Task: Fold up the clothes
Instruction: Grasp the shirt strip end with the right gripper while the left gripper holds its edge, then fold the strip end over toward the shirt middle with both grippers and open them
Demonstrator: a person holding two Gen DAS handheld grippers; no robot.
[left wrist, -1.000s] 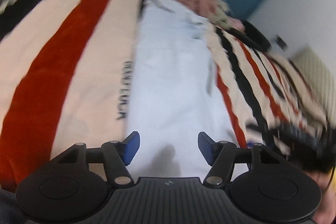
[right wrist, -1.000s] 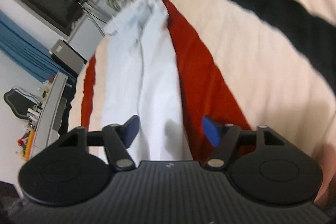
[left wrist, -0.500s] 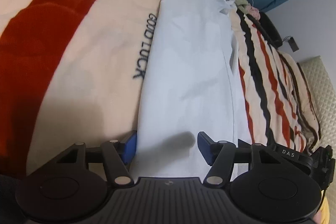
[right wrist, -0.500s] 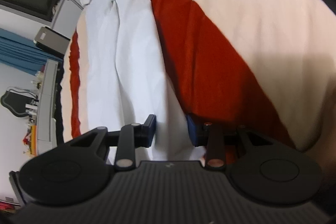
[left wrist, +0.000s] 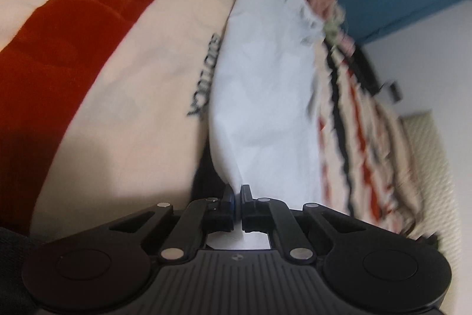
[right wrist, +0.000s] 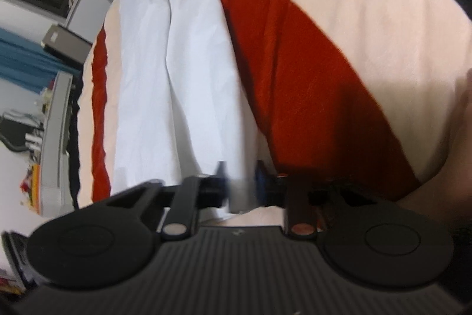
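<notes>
Striped red, cream and black bed blanket (left wrist: 124, 96) carries long pale-blue cotton garment (left wrist: 265, 96), running toward 12 o'clock; left gripper (left wrist: 237, 192) jaws clamped on near hem, right gripper (right wrist: 240, 177) jaws pinching other corner; risk: thin hem slipping free if lifted unevenly

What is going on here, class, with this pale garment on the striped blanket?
A person holds a gripper in each hand. The left gripper is shut on the near edge of the pale blue garment, and the right gripper grips the same garment. It lies lengthwise on the striped blanket, not yet folded over.
</notes>
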